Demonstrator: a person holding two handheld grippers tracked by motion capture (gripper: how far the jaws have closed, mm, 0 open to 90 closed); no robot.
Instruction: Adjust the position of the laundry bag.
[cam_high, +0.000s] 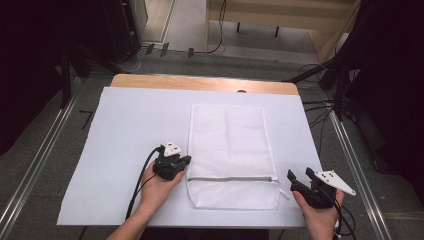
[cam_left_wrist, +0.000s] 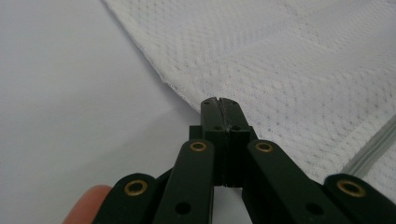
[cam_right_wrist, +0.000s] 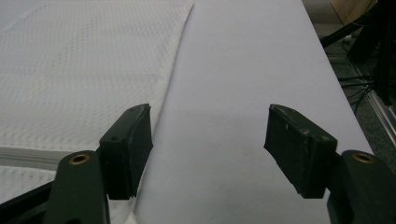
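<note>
From the high view, I am seeing the white mesh bag (cam_high: 231, 155) lying flat on the table cover (cam_high: 130, 130), its zipper (cam_high: 232, 178) nearest me. In the left gripper view, my left gripper (cam_left_wrist: 219, 103) is pressing its jaws fully together at the bag's edge, with no fabric visibly caught between them. In the right gripper view, my right gripper (cam_right_wrist: 210, 140) is holding its jaws wide apart just beside the bag's right edge.

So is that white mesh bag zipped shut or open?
Shut, as far as the high view shows: the zipper runs as one thin closed line across the mesh bag, which lies flat and spread, with no gap.
</note>
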